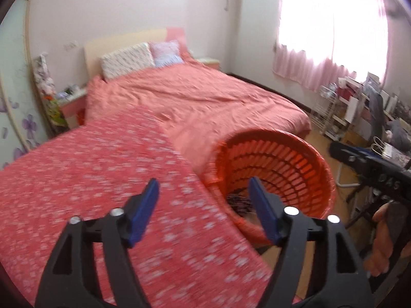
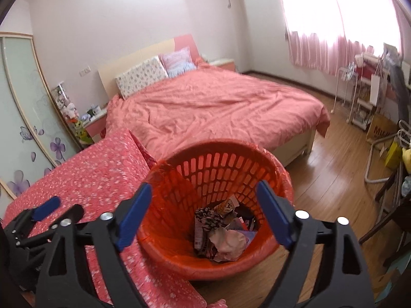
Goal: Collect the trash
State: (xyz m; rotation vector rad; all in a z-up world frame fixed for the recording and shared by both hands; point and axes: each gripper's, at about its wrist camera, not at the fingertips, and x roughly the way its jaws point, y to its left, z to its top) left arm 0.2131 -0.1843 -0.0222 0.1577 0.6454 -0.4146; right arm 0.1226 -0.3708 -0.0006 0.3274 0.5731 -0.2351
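Observation:
An orange slatted plastic basket (image 2: 218, 169) stands on the wooden floor beside a surface covered in red flowered cloth (image 2: 97, 179). Inside lie crumpled paper and wrappers (image 2: 226, 233). My right gripper (image 2: 204, 215) is open and empty, directly above the basket's mouth. My left gripper (image 1: 204, 205) is open and empty, over the edge of the flowered cloth (image 1: 102, 179), with the basket (image 1: 282, 159) just to its right. The left gripper also shows in the right wrist view (image 2: 43, 213) at lower left.
A bed with a pink cover (image 2: 218, 107) and pillows (image 2: 143, 77) lies behind the basket. A wardrobe with flower decals (image 2: 28, 128) stands at left. Cluttered shelves and bags (image 2: 372, 107) line the right wall under a curtained window (image 2: 334, 25).

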